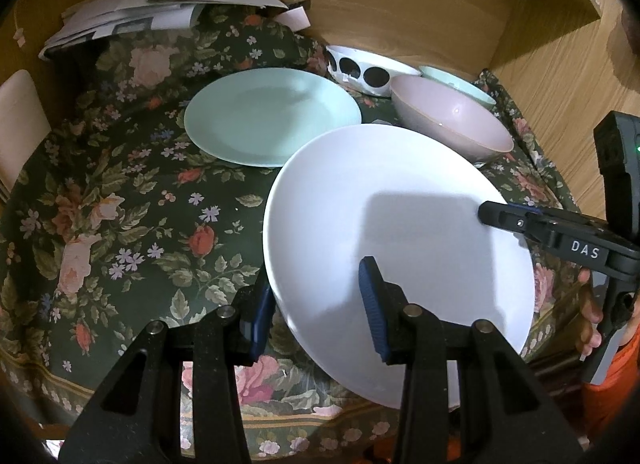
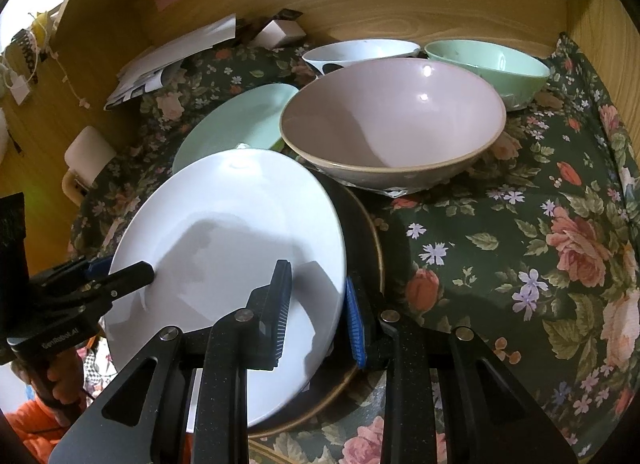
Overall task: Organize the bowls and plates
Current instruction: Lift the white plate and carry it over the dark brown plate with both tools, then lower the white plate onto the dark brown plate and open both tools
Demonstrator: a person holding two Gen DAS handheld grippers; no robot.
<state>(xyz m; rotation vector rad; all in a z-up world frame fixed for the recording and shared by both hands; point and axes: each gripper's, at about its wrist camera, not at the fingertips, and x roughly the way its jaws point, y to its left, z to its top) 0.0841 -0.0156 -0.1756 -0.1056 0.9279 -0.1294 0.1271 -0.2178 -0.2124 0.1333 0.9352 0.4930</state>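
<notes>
White plate (image 2: 224, 240) sits tilted above a dark plate (image 2: 366, 248) on the floral cloth (image 2: 520, 232), beside the pink bowl (image 2: 392, 123). Left gripper (image 1: 316, 304) and right gripper (image 2: 316, 304) each clamp opposite rim edges of it.

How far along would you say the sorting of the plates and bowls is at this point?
Early on. Nothing is stacked yet. Both the left gripper and the right gripper clamp opposite edges of the white plate, above a dark plate. The green plate, pink bowl, spotted bowl and green bowl sit separately.
</notes>
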